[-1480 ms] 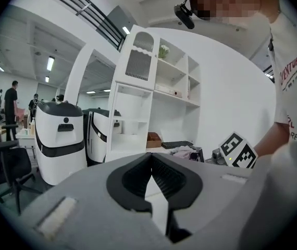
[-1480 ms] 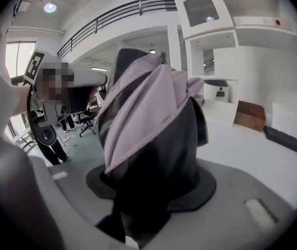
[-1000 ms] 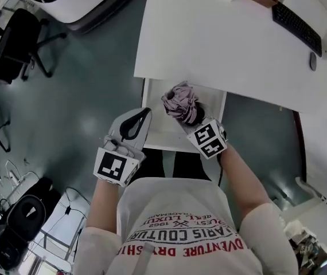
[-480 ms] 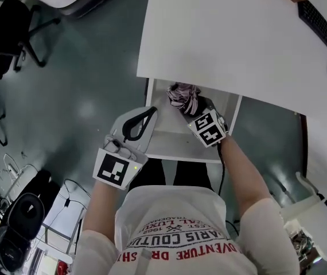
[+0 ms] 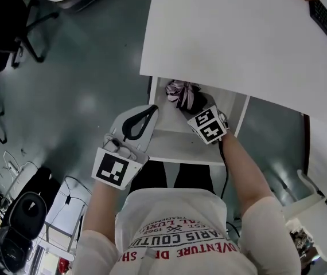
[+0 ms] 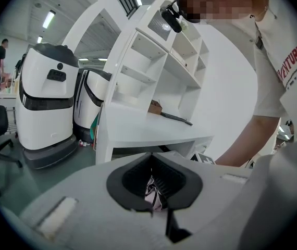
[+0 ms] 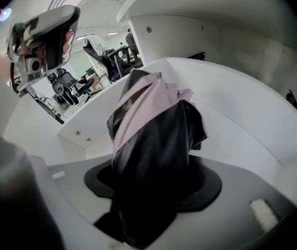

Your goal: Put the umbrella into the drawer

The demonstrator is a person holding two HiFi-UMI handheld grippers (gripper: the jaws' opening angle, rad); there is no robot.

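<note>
A person bends over a white desk [image 5: 226, 39] with the folded pink-and-black umbrella [image 5: 180, 94] clamped in the right gripper [image 5: 198, 110], its jaws closed tight around the bundled fabric. The umbrella sits within the pulled-out drawer [image 5: 169, 142], toward the back, just under the desk's edge. Whether it touches the drawer floor cannot be told. It is gripped low on the bundle, apparently so that the loose folds lead into the opening and clear the white walls on either side.

The right forearm reaches forward and down from the shoulder, marker cube facing up. The left arm is bent closer to the body. The left gripper [image 5: 147, 113] hovers by the drawer's left front corner, jaws drawn together with nothing in them, pointing at the drawer and seemingly kept out of the way.
</note>
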